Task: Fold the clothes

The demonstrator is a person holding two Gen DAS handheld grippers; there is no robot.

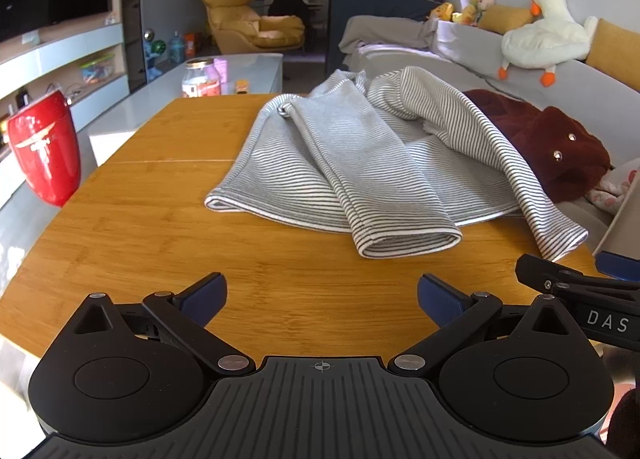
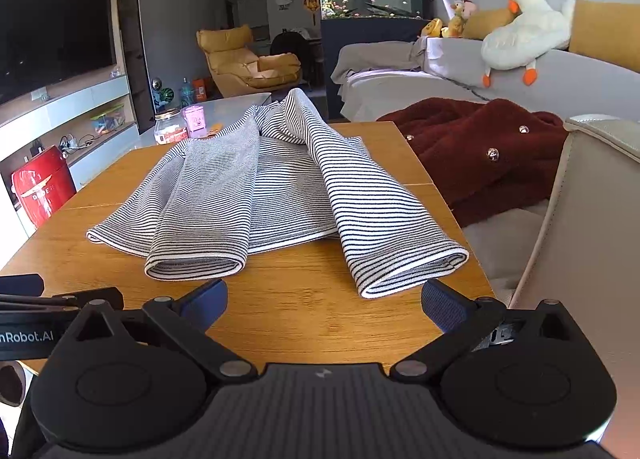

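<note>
Lying on table: one striped shirt (image 2: 256, 187) on the wooden table (image 2: 304, 319), two sleeves folded over, cuffs toward grippers.
Long axis: running away from grippers.
Beside table: one maroon garment (image 2: 472, 155).
Left gripper (image 1: 322, 299): spread wide, holding nothing.
Right gripper (image 2: 324, 301): spread wide, holding nothing.

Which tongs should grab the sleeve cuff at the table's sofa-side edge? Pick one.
Right. In the right wrist view that sleeve cuff lies just ahead of the open right tongs. From the left tongs, also open, the same cuff sits far to the right, past the other sleeve.
</note>
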